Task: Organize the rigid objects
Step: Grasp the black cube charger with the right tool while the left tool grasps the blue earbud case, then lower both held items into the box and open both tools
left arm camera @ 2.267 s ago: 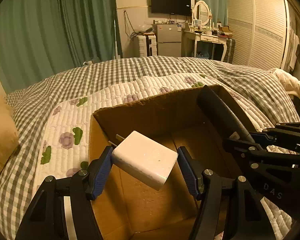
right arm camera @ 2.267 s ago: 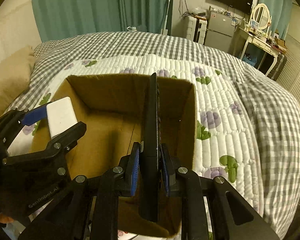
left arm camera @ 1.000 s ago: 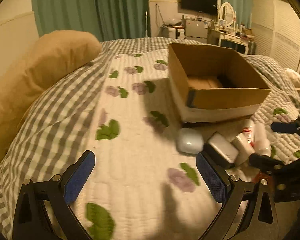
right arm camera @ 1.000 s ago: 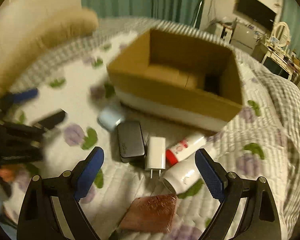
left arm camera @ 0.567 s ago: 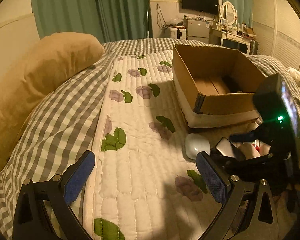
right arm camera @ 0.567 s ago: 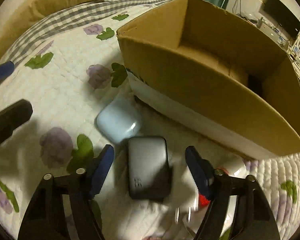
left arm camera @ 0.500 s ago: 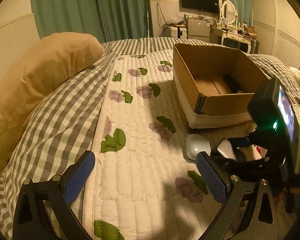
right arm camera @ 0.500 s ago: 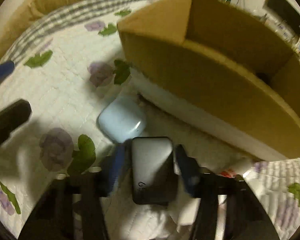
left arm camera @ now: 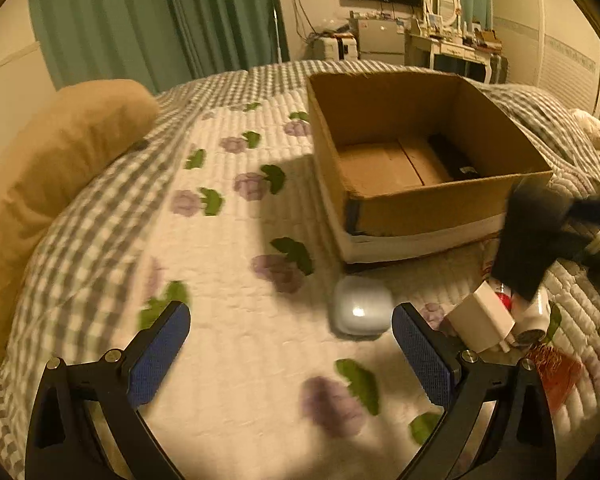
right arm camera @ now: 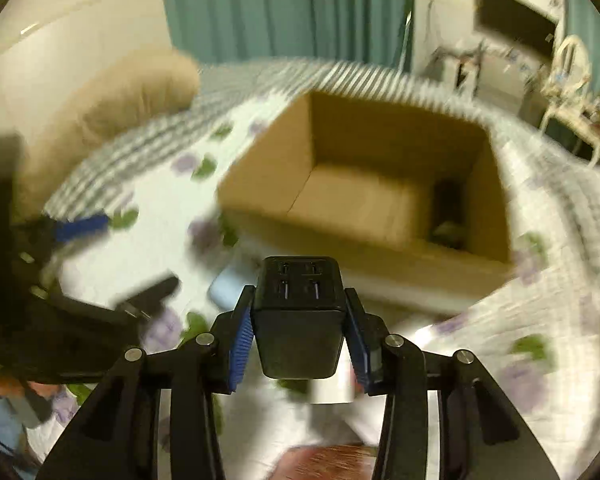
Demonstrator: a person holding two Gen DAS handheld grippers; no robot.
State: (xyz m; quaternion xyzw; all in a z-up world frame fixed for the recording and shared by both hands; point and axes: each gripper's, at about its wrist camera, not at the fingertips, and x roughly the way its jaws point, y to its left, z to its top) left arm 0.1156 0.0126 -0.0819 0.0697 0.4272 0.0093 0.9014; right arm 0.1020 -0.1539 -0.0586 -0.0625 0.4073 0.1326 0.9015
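My right gripper [right arm camera: 298,334] is shut on a black multi-port charger [right arm camera: 298,312] and holds it above the quilt, in front of the open cardboard box [right arm camera: 364,236]. The charger also shows at the right of the left wrist view [left arm camera: 534,240], blurred. My left gripper [left arm camera: 290,350] is open and empty over the quilt. A pale blue earbud case [left arm camera: 360,310] lies just inside its right finger. A white plug charger [left arm camera: 482,320] lies right of that. A dark remote [left arm camera: 454,158] lies inside the box [left arm camera: 432,206].
A white and red tube [left arm camera: 530,308] and a red-brown flat item [left arm camera: 554,372] lie by the white charger. A tan pillow [left arm camera: 56,168] is at the left. Furniture and a TV stand beyond the bed.
My right gripper closed on the black charger and lifted it off the quilt toward the box. My left gripper, open, moved nearer the earbud case.
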